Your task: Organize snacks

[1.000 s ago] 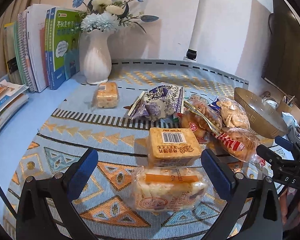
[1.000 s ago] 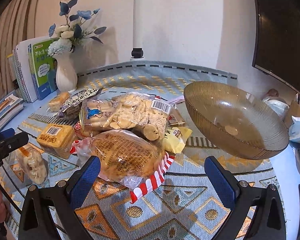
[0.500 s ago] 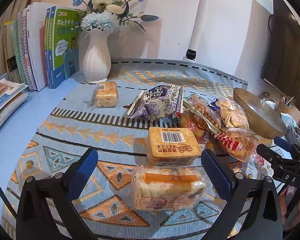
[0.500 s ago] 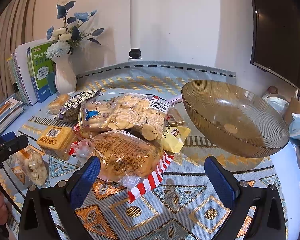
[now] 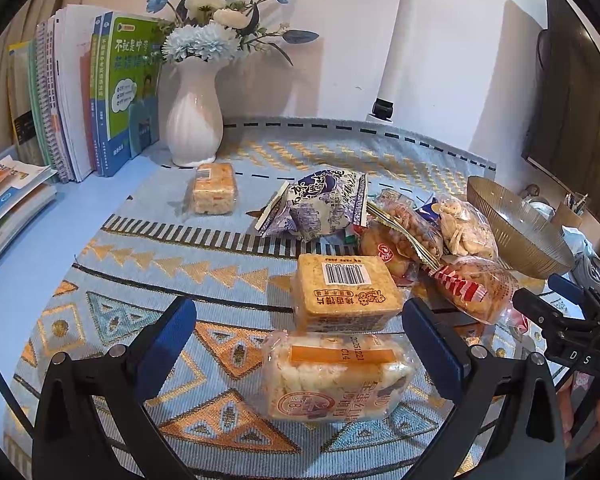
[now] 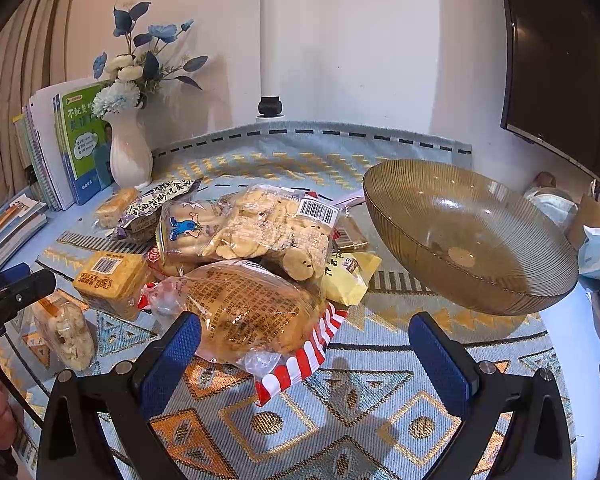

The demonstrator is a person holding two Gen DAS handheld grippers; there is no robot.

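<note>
Little has changed in the past second: the left claw (image 5: 300,344) stays spread around a rice-cracker pack (image 5: 338,376) at lower centre, the right claw (image 6: 304,356) gapes empty, and the bowl (image 6: 532,300) at right awaits snacks.

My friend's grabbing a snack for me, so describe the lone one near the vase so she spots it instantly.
Find the white vase of blue flowers beside the books. Just in front of it on the patterned mat lies a small clear-wrapped block of golden puffed rice. It sits alone, apart from the heaped snacks.
</note>
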